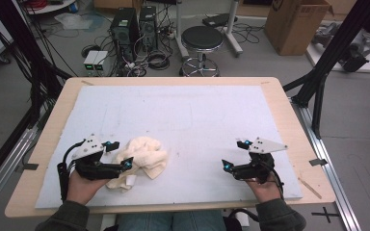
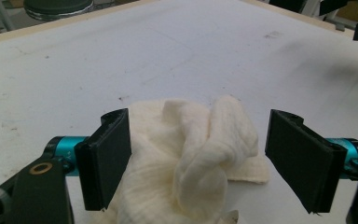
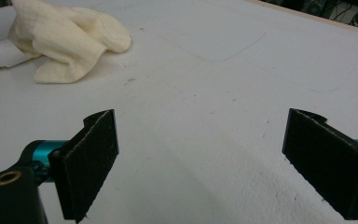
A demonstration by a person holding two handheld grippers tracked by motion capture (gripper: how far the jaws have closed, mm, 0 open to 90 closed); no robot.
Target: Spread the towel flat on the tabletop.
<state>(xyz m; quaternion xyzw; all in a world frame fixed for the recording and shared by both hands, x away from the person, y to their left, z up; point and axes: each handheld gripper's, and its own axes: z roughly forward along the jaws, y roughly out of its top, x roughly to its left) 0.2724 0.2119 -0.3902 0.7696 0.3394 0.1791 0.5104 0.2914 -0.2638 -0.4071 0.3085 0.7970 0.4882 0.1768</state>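
Left tongs point(image 2: 198, 158) gaped wide around the cloth point(image 2: 186, 154), right tongs point(image 3: 205, 163) released over bare table point(image 3: 205, 70); closing early could've pinched just one fold.

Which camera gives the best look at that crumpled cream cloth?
The left gripper view: the cloth lies close between the open jaws, folds plain. The high view shows it small beside the left gripper. The right gripper view shows it far off.

towel point(image 2: 186, 154): cream ribbed cloth, soft | mat point(image 1: 197, 110): matt white, scuffed | table point(image 1: 289, 110): pale wood
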